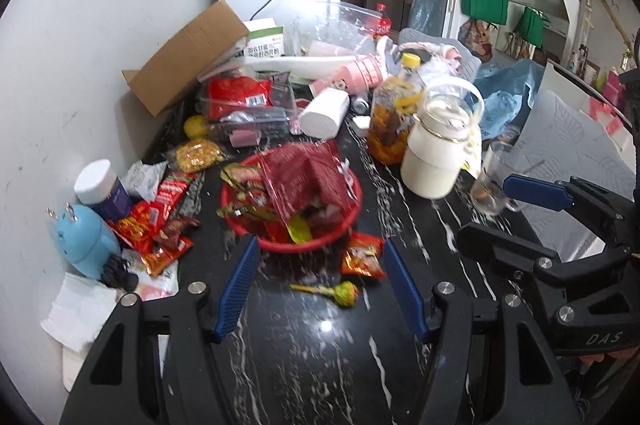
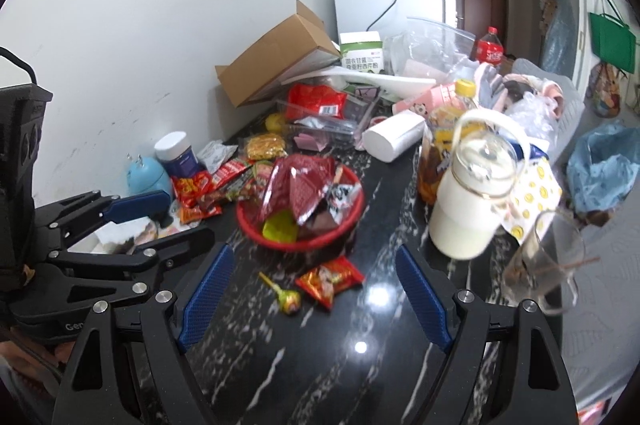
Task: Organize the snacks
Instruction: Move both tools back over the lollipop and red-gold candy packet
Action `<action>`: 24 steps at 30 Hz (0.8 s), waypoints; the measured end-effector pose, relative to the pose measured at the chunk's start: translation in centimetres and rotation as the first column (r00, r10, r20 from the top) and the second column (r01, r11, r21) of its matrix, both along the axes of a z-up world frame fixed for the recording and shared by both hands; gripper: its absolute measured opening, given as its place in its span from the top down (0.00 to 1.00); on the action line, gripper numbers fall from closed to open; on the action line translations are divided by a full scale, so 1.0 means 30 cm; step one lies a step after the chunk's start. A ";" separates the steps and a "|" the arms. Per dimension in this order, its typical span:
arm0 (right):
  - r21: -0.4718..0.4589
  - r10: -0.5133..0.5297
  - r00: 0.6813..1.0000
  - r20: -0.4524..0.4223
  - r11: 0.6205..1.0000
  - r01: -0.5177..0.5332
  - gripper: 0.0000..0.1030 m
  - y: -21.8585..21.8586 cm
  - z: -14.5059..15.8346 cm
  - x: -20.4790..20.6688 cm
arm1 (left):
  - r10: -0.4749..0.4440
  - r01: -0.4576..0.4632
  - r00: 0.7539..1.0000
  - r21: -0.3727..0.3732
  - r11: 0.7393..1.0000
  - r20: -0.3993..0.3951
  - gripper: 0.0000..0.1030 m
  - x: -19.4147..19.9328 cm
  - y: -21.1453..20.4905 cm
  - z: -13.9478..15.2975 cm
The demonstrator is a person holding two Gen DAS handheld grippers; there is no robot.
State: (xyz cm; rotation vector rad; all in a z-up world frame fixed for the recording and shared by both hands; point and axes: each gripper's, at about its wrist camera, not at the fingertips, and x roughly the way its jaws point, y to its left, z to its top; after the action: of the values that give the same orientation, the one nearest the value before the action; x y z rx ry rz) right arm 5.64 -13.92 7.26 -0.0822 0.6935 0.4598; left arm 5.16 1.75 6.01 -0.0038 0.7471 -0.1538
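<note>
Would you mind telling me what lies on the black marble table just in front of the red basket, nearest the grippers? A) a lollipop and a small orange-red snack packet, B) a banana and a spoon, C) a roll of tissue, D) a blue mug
A: a lollipop and an orange-red snack packet lie on the table just before the red basket.

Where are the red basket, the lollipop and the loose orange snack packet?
red basket [image 1: 347,229]: left wrist view, front rim.
lollipop [image 2: 289,301]: right wrist view, wrapped head.
orange snack packet [image 2: 329,280]: right wrist view, middle of wrapper.
</note>
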 end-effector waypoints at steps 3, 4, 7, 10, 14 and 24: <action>0.005 -0.004 1.000 -0.010 1.000 0.004 0.19 -0.018 -0.022 -0.034 | -0.013 0.013 1.000 -0.002 1.000 -0.018 0.39 -0.028 -0.015 -0.031; 0.008 -0.005 1.000 -0.016 1.000 0.005 0.19 -0.022 -0.031 -0.042 | -0.015 0.015 1.000 -0.005 1.000 -0.022 0.39 -0.036 -0.018 -0.039; 0.015 -0.002 0.999 -0.038 1.000 0.002 0.19 -0.036 -0.066 -0.068 | -0.026 0.025 0.999 -0.018 1.000 -0.042 0.39 -0.061 -0.024 -0.074; 0.016 -0.004 0.998 -0.062 1.000 0.005 0.19 -0.045 -0.109 -0.092 | -0.033 0.032 0.998 -0.028 0.999 -0.060 0.39 -0.079 -0.027 -0.108; 0.028 -0.004 0.996 -0.093 1.000 0.006 0.19 -0.057 -0.159 -0.106 | -0.037 0.033 0.996 -0.046 0.998 -0.078 0.39 -0.095 -0.025 -0.150; 0.036 0.005 0.987 -0.163 0.999 0.001 0.19 -0.060 -0.265 -0.088 | -0.037 0.020 0.989 -0.117 0.993 -0.143 0.39 -0.095 -0.009 -0.275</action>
State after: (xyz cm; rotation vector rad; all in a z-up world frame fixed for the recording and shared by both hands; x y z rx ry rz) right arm 3.00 -15.72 -0.68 -0.0119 0.8454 0.4844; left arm 2.31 1.48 -2.22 -0.1150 0.8828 -0.2256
